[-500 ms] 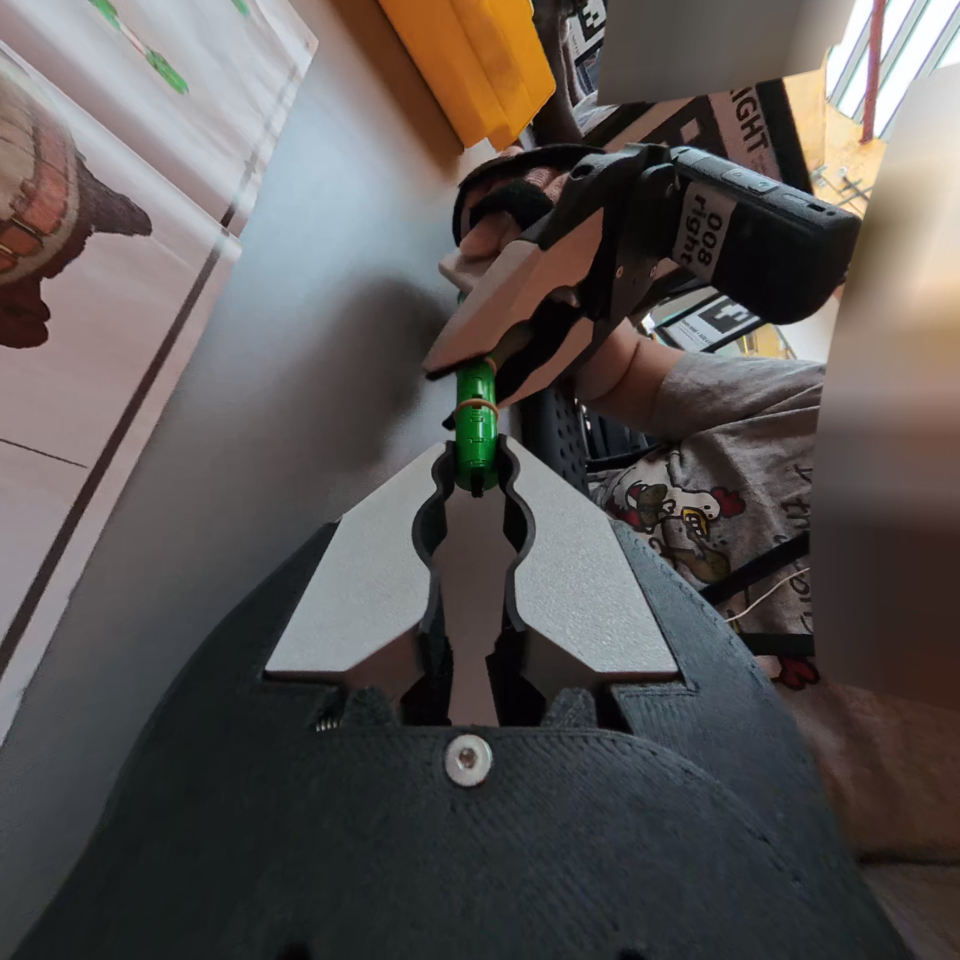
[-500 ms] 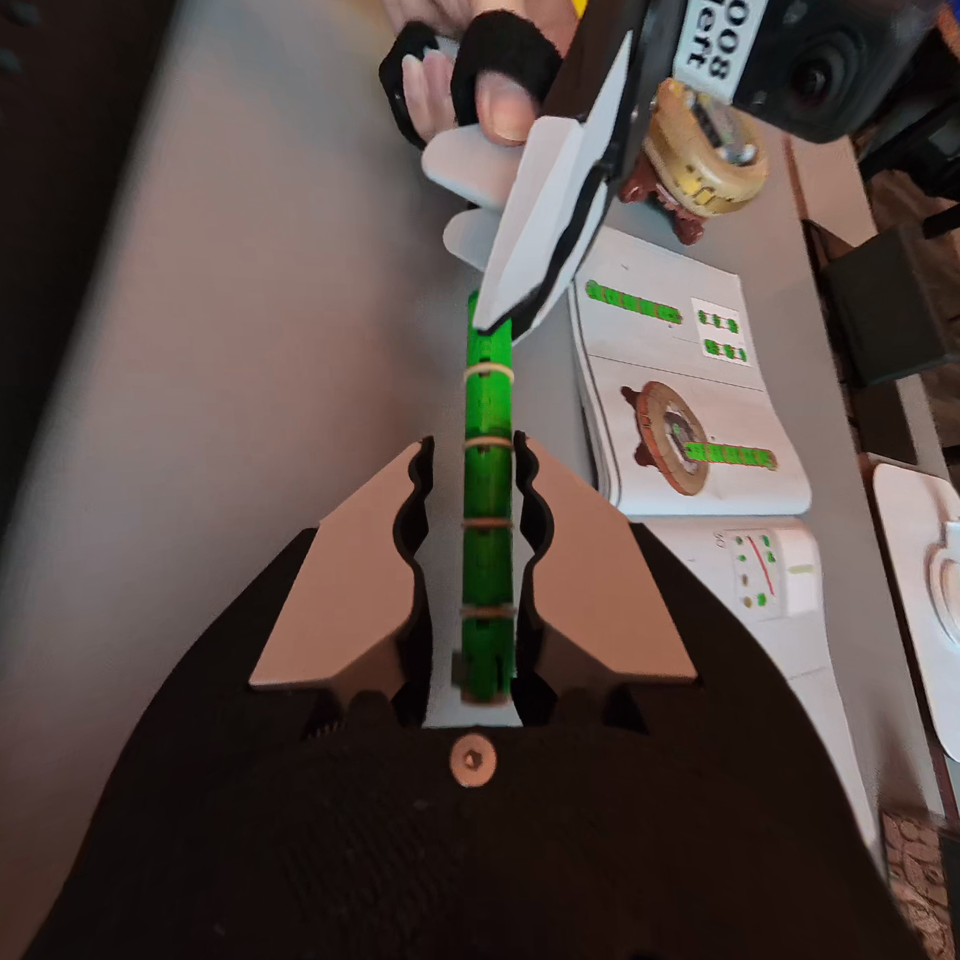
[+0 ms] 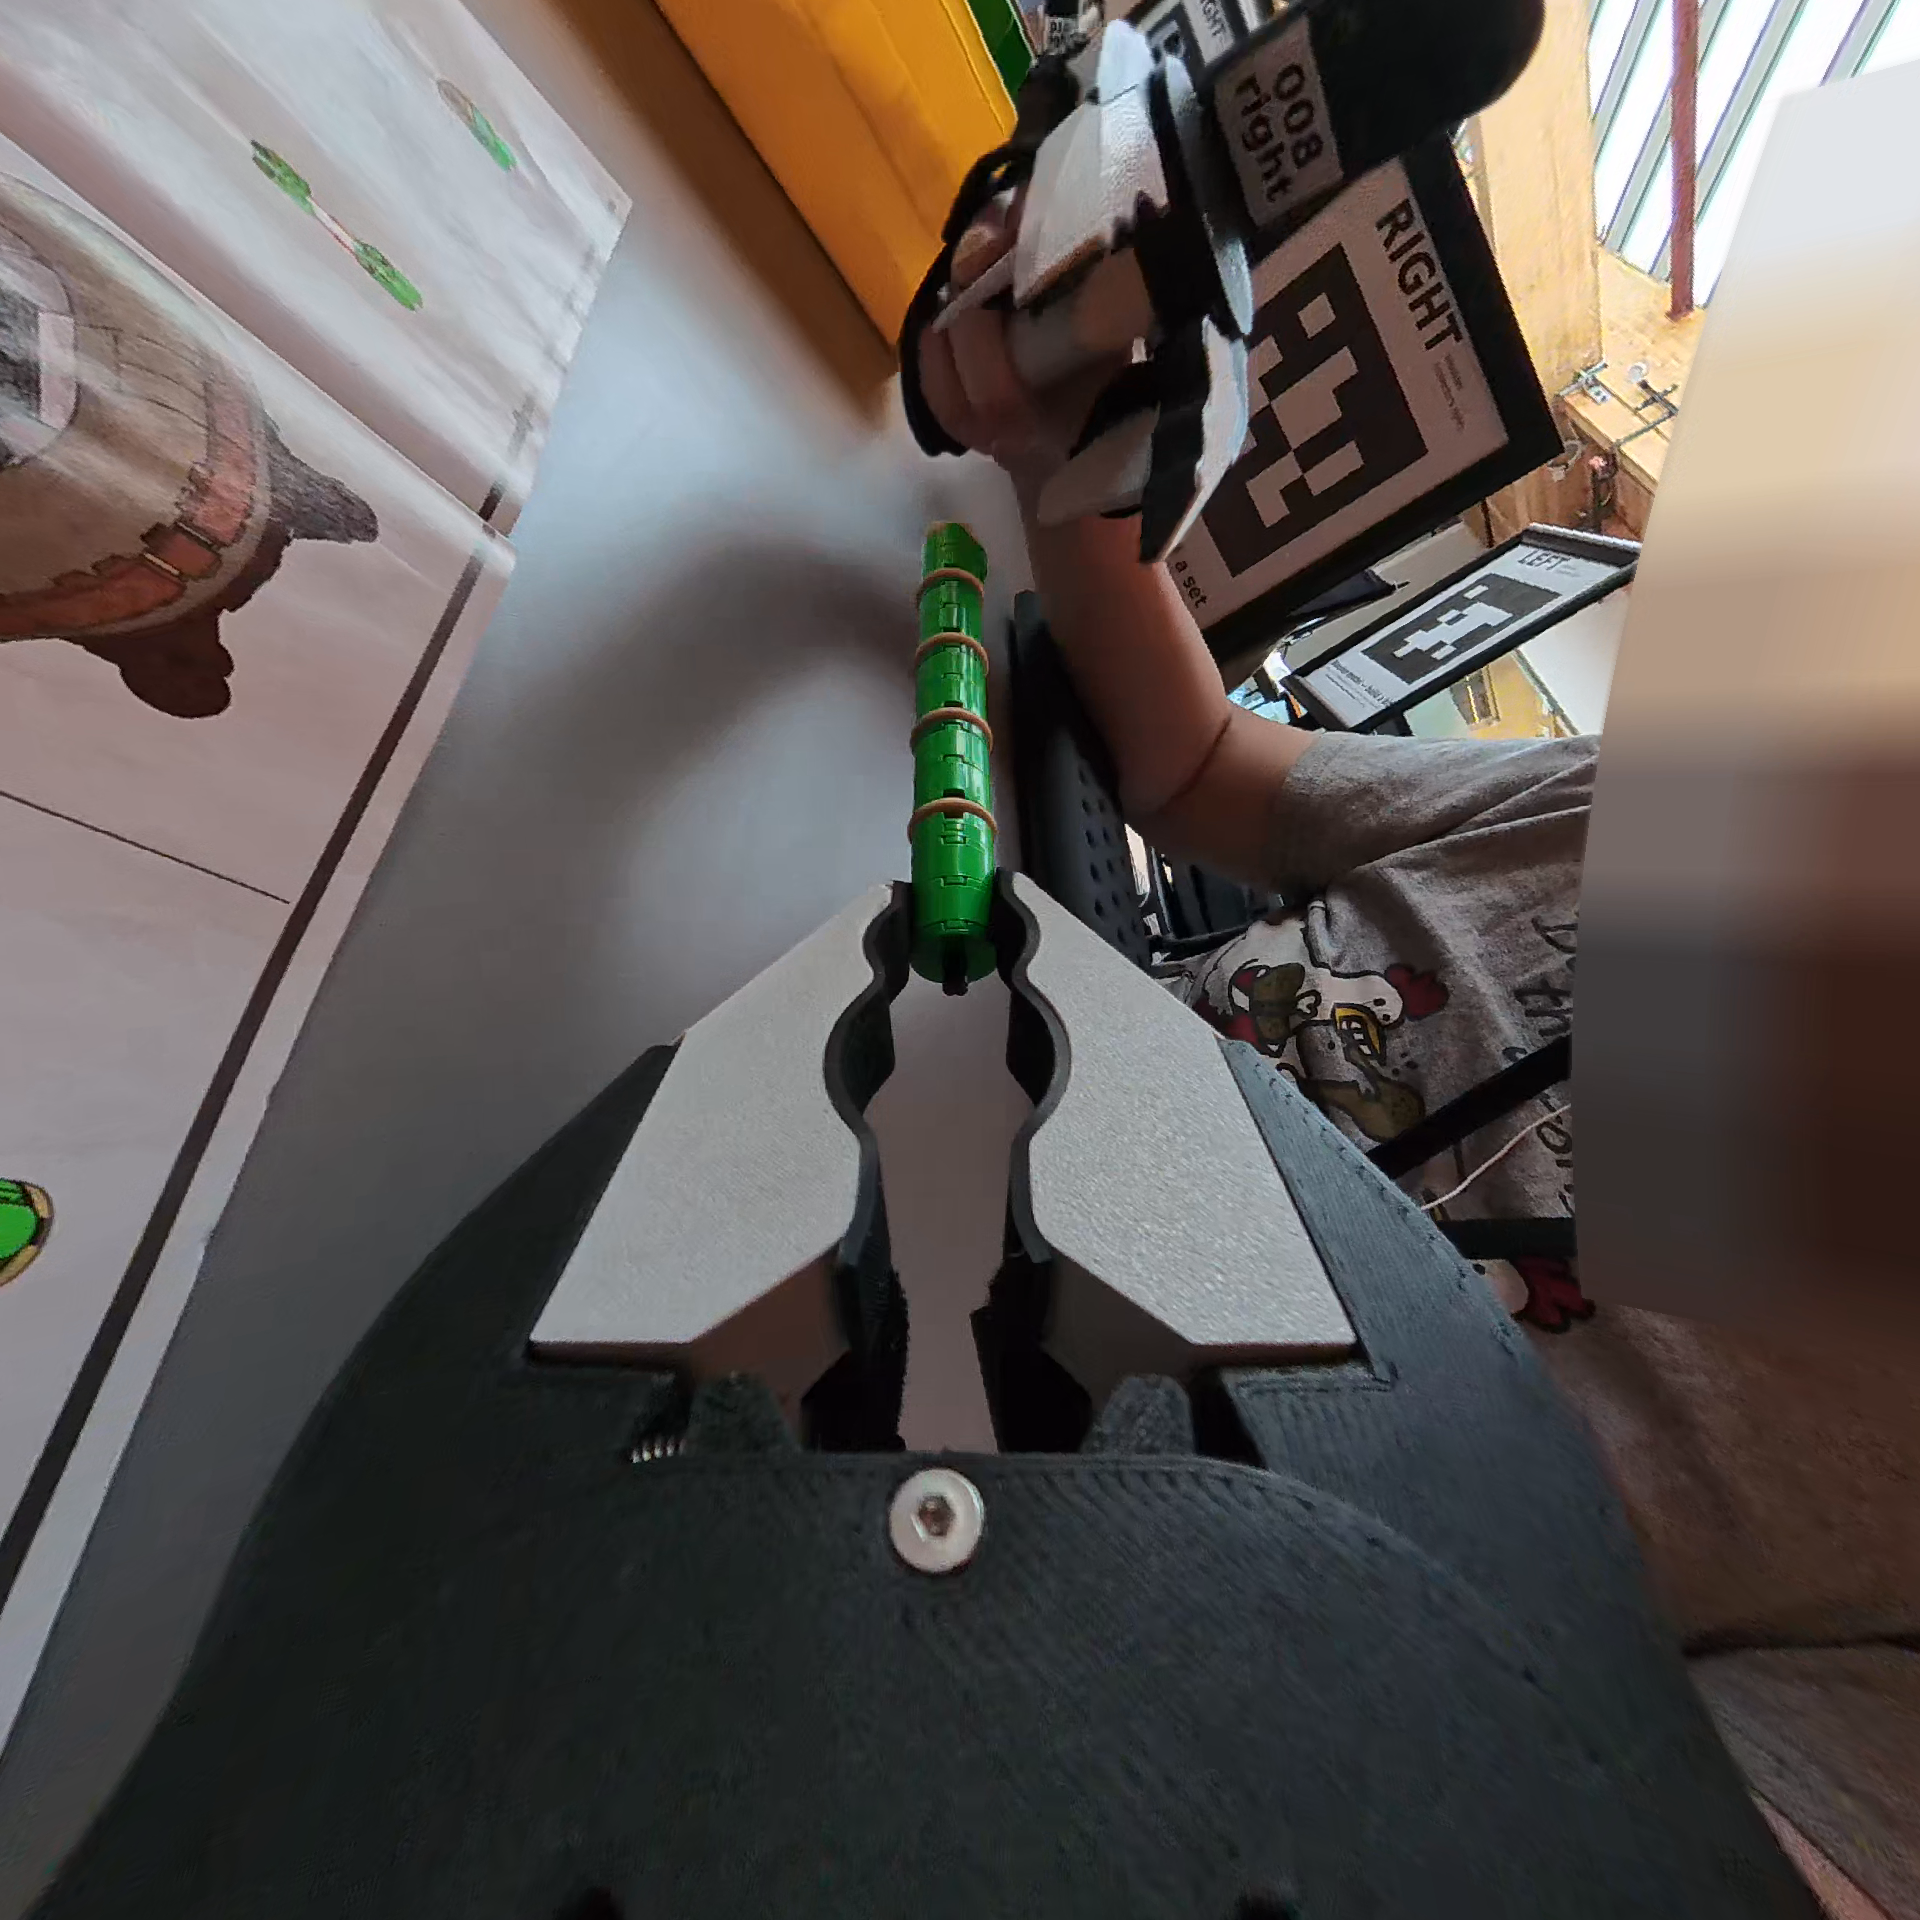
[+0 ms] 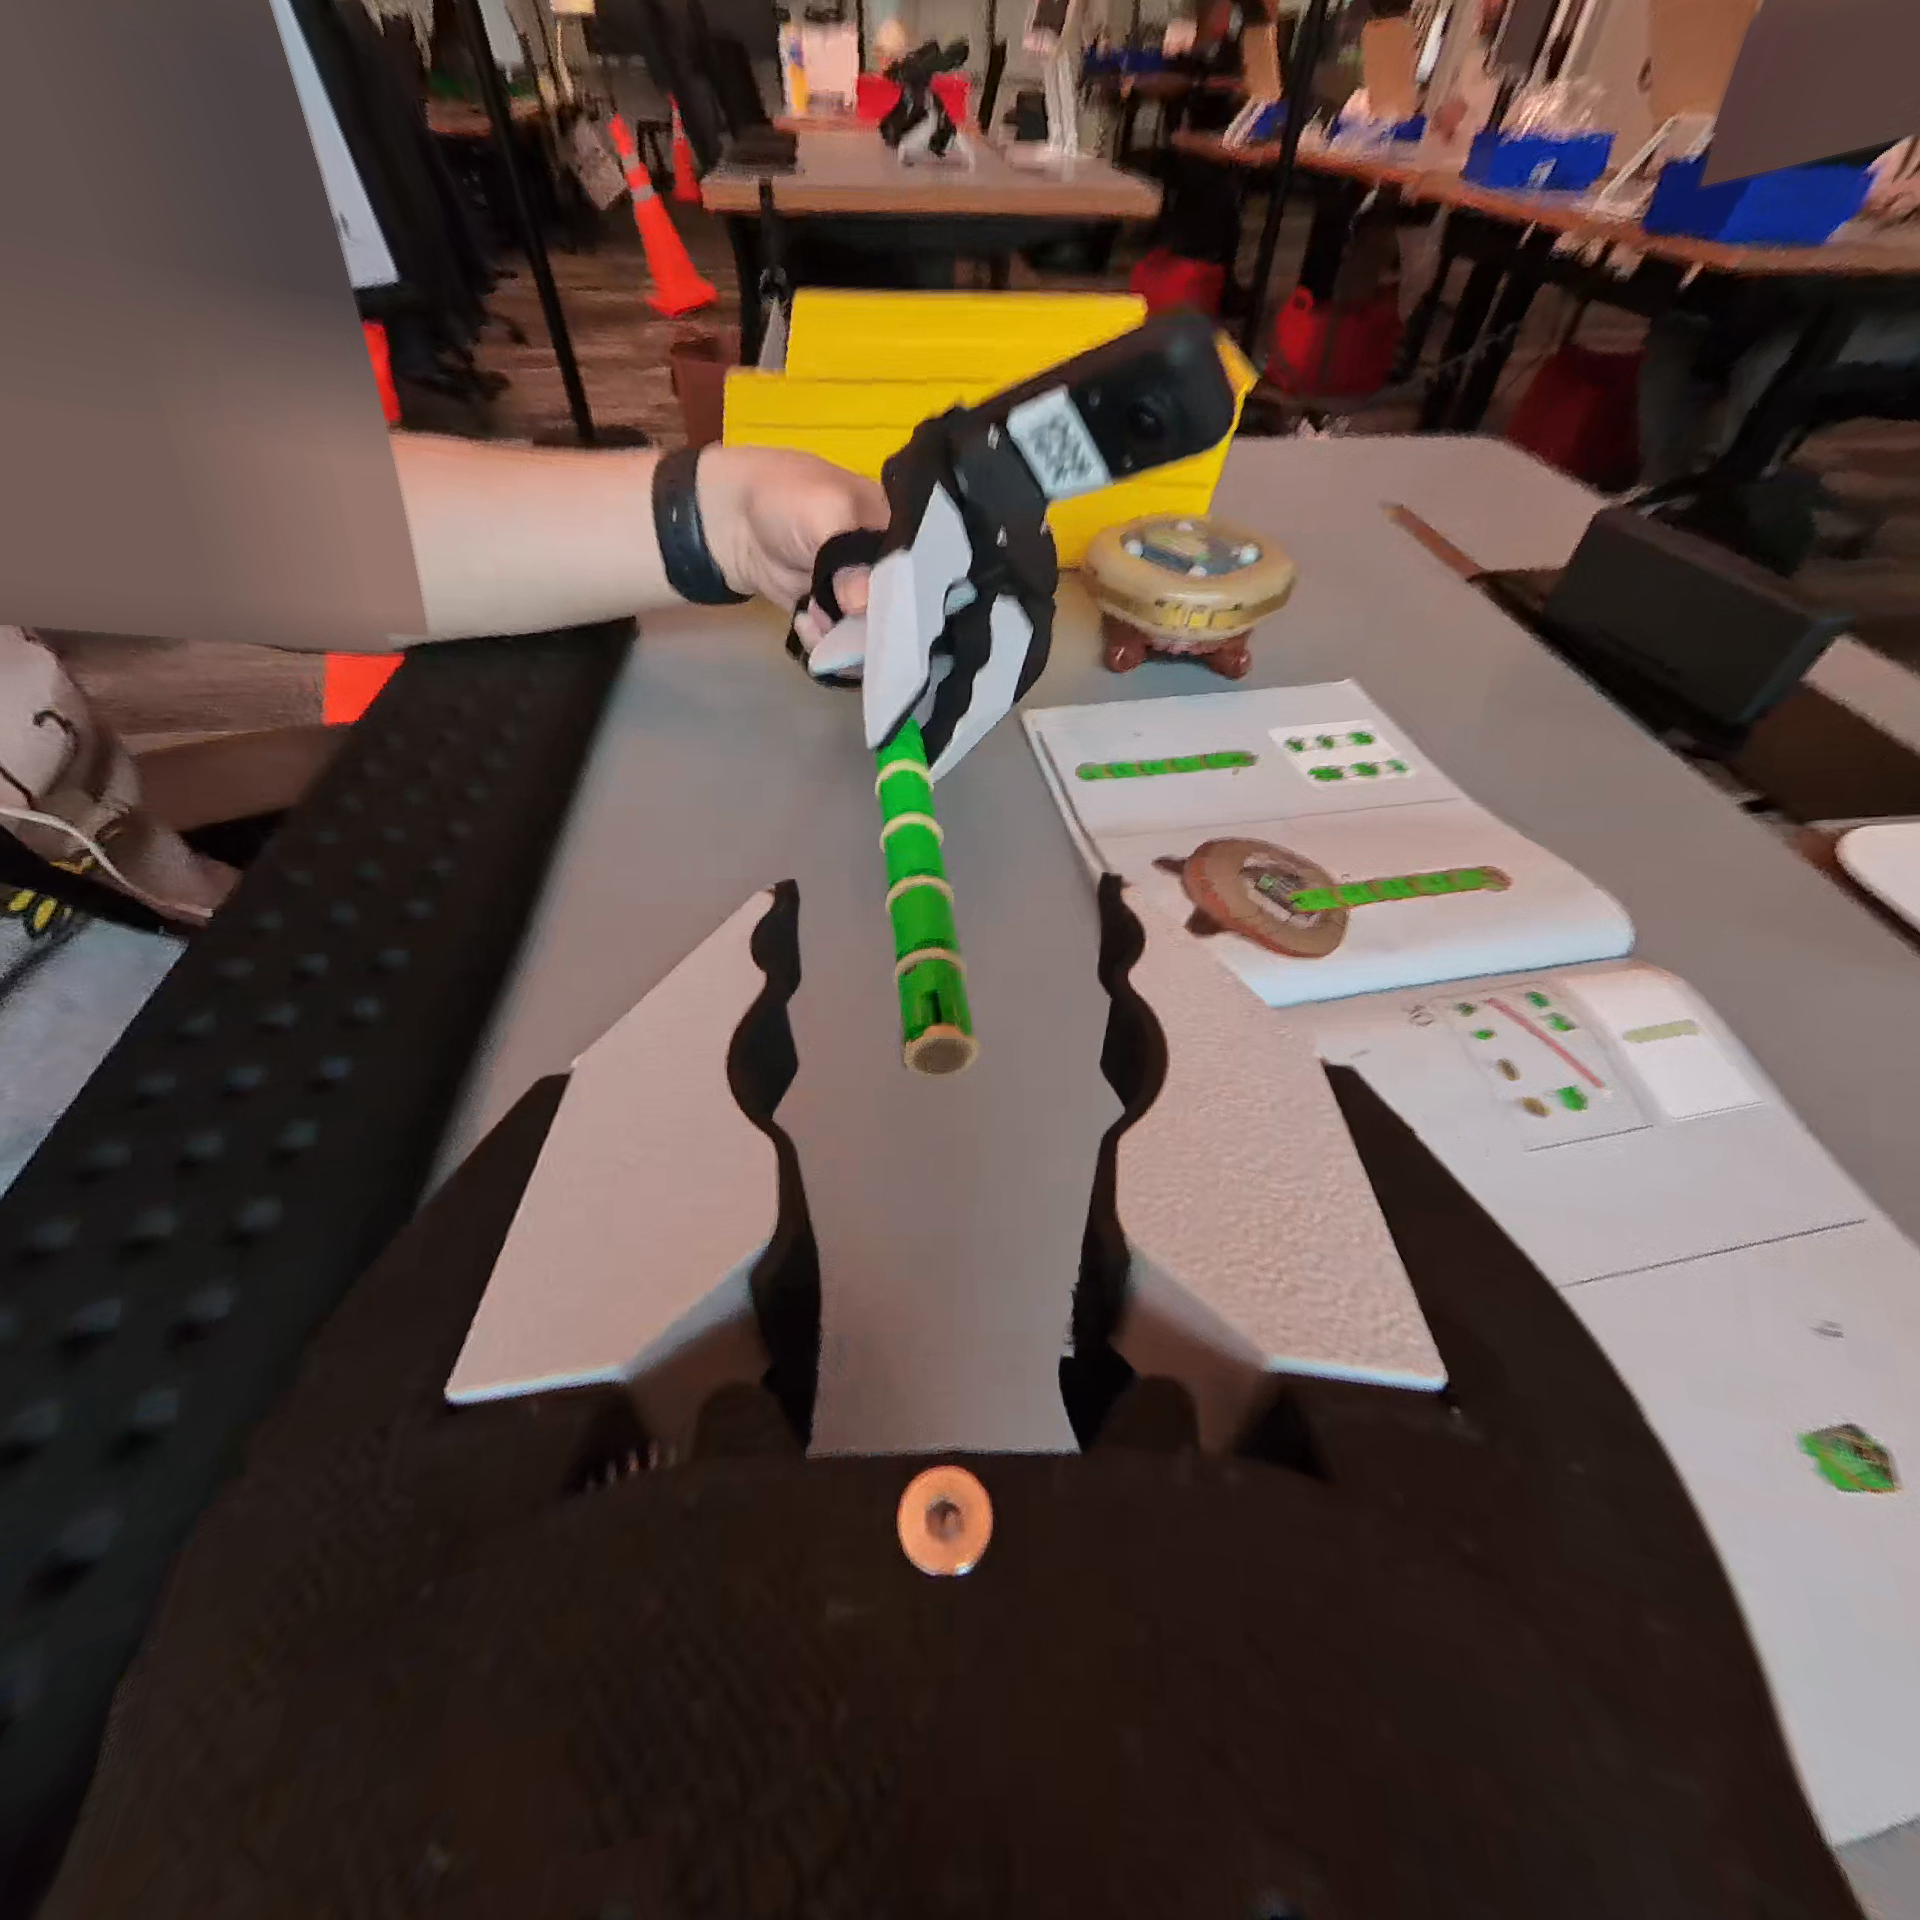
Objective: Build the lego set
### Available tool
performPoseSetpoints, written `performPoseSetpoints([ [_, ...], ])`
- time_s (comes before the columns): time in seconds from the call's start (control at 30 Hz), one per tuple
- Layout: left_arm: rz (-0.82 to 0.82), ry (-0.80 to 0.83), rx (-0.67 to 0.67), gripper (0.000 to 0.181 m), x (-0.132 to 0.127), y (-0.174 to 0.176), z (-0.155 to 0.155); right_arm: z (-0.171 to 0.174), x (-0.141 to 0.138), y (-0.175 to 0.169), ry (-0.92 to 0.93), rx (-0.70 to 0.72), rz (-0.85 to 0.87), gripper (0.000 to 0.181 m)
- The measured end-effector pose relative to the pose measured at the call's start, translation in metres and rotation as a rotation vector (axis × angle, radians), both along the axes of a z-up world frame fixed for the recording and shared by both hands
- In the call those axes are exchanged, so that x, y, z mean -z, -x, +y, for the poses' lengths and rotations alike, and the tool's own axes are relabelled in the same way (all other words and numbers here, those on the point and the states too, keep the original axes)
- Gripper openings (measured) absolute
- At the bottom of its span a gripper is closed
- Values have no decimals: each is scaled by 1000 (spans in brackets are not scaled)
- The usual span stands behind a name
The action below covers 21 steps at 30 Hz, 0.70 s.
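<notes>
The stalk (image 4: 920,894) is sticking out from the left gripper (image 4: 914,732) at 6 o'clock, over the table (image 4: 665,790). The booklet (image 4: 1340,883) is lying at 3 o'clock of it, the round base (image 4: 1190,582) sitting at 1 o'clock, before the bin (image 4: 935,353).

A large shared workshop or lab hall: behind the grey tabletop (image 4: 1351,540) stand more long tables (image 4: 935,192) loaded with blue bins (image 4: 1756,203) and gear, orange cones (image 4: 665,249) on the floor, black stands and poles. Framed marker boards (image 3: 1351,384) sit near the tabletop's edge, with a yellow bin (image 4: 966,353) at its far edge
</notes>
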<state>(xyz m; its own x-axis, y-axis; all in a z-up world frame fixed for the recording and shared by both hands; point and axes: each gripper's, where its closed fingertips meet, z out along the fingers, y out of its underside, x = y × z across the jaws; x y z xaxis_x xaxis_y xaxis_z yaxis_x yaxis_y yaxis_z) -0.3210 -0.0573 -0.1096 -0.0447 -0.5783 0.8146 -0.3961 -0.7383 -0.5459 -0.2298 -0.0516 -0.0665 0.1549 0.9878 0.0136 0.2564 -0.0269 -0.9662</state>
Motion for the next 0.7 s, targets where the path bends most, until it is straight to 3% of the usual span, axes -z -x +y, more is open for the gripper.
performPoseSetpoints([
  [0.33,117,-87,8,14,8,6,-1,-8,62,37,-12,-19,-293,43],
  [0.43,133,-116,14,14,5,6,-4,-7,76,38,-21,-9,-387,17],
  [0.53,117,-145,-28,14,-2,7,1,-2,70,40,-16,37,-368,17],
  [0.63,-73,-132,-169,16,-35,10,23,6,48,47,33,98,-226,17],
  [0.7,-186,-108,-289,33,-53,18,43,11,34,50,86,130,-127,17],
])
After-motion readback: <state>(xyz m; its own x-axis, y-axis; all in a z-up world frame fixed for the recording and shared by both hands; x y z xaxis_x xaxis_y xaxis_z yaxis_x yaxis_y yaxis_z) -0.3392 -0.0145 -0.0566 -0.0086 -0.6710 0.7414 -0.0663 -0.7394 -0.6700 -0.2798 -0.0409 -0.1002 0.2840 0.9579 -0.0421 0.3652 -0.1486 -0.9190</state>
